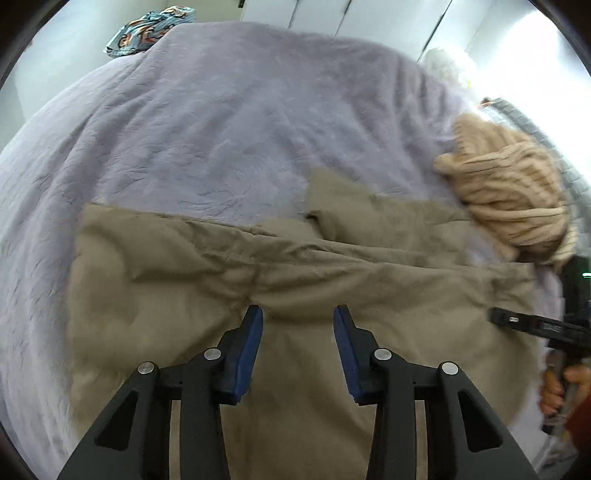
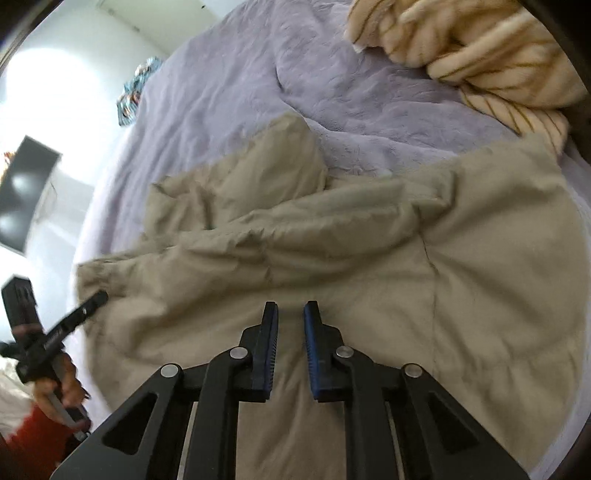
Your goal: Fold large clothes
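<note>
Khaki garment (image 1: 295, 280) lies crumpled and part-folded on lavender bedspread (image 1: 207, 122), near edge of bed. Left gripper (image 1: 298, 317) over it, jaws apart, nothing between. Right gripper (image 2: 290, 314) likewise, jaws narrowly apart, empty. Cream striped knit (image 1: 506, 192) bunched beside garment's right end. Patterned cloth (image 1: 147, 29) at far corner.

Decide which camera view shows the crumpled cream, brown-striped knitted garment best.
The left wrist view: the crumpled cream, brown-striped knitted garment appears almost whole there, bunched on the lilac bedspread. The right wrist view shows only part of it, blurred and cut off at the top corner.
</note>
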Demonstrator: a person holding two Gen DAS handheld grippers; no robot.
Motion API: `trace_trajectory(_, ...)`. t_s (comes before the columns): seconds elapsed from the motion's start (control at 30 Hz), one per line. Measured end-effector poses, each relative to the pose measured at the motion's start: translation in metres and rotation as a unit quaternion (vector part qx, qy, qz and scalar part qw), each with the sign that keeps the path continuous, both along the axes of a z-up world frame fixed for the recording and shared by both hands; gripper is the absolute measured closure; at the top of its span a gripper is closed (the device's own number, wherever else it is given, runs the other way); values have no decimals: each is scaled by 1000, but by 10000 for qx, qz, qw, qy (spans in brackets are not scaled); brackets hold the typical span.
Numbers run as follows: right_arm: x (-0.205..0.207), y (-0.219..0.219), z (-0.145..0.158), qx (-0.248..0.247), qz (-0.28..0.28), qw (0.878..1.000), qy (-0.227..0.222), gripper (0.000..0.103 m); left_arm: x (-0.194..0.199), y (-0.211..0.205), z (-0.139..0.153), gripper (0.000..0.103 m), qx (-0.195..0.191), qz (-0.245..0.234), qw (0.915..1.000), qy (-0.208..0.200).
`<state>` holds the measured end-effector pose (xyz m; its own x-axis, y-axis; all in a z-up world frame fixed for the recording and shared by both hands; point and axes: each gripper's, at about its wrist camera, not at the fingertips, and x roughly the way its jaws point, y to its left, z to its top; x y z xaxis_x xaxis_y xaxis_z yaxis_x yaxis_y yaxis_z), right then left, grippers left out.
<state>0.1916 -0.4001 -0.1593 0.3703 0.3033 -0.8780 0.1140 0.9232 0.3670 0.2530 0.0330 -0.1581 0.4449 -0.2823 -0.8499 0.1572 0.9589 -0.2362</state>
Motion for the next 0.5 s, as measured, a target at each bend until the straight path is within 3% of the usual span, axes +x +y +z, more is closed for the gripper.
trace_trajectory(0.1,20,-3,-17,-189,-51,9998,-97,97,22,-4,-27,61,21,252,9996,80)
trace_trajectory(0.2,33,-13,-29,-105,-213,9996,-168,103,34,-12,-36,61,146,303,9994,5)
trace_trajectory(0.3,37,-27,-24,32,-366,9992,-147,103,44,-13,-33,61,162,310,9994,47)
trace_trajectory(0.37,38,-41,-14,-352,-455,9981,-227,103,45,-6,-21,61,139,335,9993,-30)
trace_trajectory(0.5,23,-88,-3,-748,-928,9928,-147,103,48,27,-7,61,482,582,9968,-256)
